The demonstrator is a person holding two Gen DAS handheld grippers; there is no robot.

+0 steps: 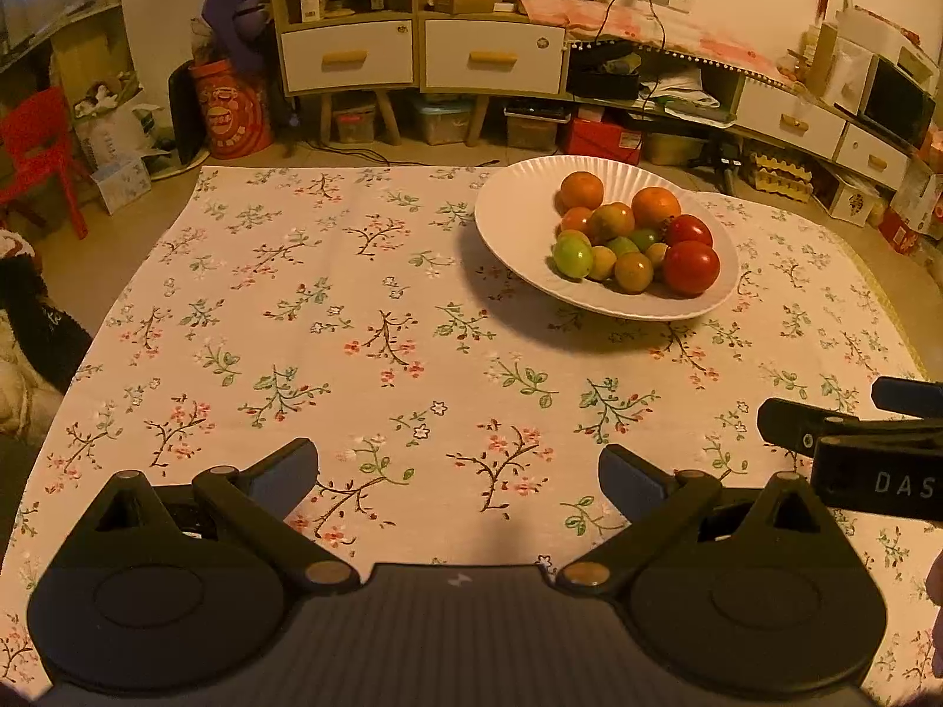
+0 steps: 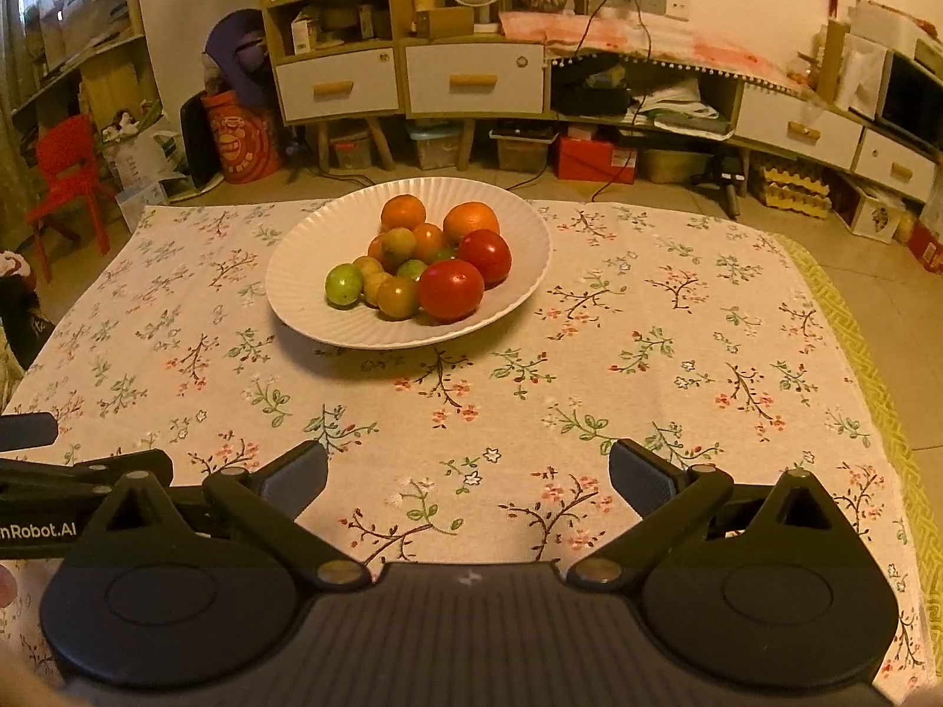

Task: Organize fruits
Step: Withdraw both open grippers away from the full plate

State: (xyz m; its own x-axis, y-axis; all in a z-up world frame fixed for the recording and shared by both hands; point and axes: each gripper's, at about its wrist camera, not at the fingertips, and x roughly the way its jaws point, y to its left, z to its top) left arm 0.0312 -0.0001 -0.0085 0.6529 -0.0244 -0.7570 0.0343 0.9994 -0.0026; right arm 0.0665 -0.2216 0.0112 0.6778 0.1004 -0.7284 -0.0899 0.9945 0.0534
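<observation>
A white ribbed plate (image 1: 507, 218) (image 2: 306, 271) stands on the floral tablecloth (image 1: 353, 353) (image 2: 648, 353), toward the table's far side. It holds a heap of fruit: two oranges (image 1: 582, 190) (image 2: 403, 212), two red tomatoes (image 1: 691, 267) (image 2: 451, 288), and several small green and yellowish plums (image 1: 571, 257) (image 2: 343, 285). My left gripper (image 1: 458, 474) hovers open over the near part of the cloth, nothing between its fingers. My right gripper (image 2: 468, 471) is open too, also empty and well short of the plate. In the left wrist view the right gripper shows at the right edge.
Beyond the table are wooden cabinets with white drawers (image 1: 348, 59) (image 2: 474, 85), storage boxes on the floor, a red chair (image 1: 35, 147) (image 2: 65, 171) at the left and an orange bin (image 1: 233, 109). A yellow mat edge (image 2: 866, 353) runs along the cloth's right side.
</observation>
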